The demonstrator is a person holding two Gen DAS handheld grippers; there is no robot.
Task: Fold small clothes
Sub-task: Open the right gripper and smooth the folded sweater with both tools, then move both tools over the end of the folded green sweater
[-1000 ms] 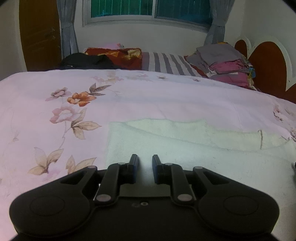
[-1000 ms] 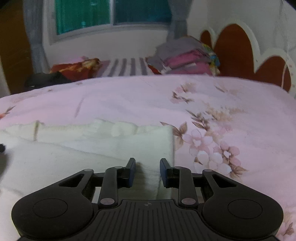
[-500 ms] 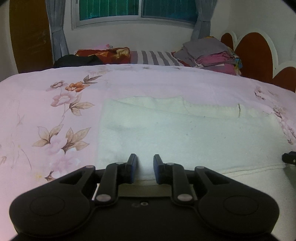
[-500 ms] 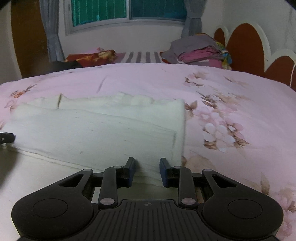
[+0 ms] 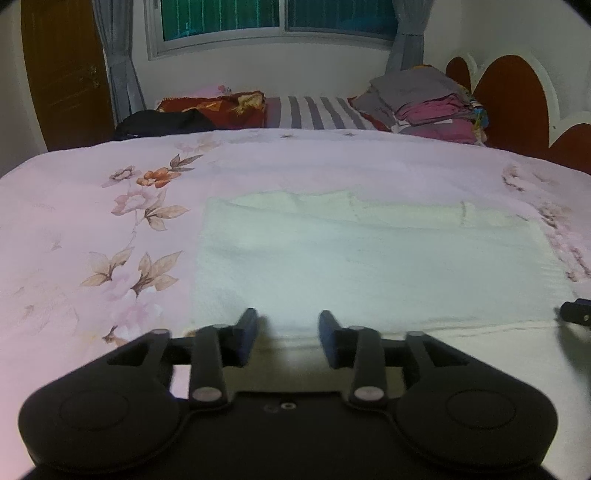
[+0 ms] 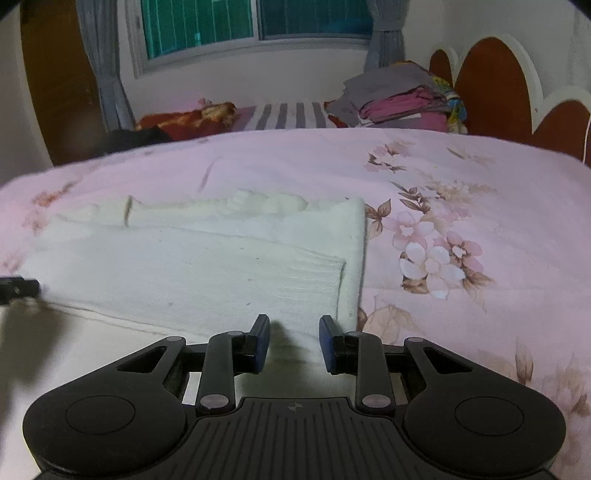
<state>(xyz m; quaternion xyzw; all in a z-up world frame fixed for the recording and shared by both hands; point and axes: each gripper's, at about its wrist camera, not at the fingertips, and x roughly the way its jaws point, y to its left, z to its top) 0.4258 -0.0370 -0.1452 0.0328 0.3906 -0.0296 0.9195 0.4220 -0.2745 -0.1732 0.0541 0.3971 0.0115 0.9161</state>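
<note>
Open pink floral bedspread (image 5: 92,229) lies flat left and right of the folded cream knit garment (image 5: 369,258), giving clear passage. Stacked grey and pink folded clothes (image 6: 402,99), striped pillow (image 5: 314,116) and scalloped brown headboard (image 6: 495,85) block the far side.

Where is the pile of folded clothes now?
The pile of folded clothes lies at the far right of the bed, beside the red headboard, right of the striped pillow.

Dim indoor light, pink-green colour cast. Window (image 5: 280,18) dark teal, no daylight. Soft shadows under the fingers. Fisheye bends bed (image 6: 461,177) edges, black corner vignette. Slight blur, grainy throughout.
</note>
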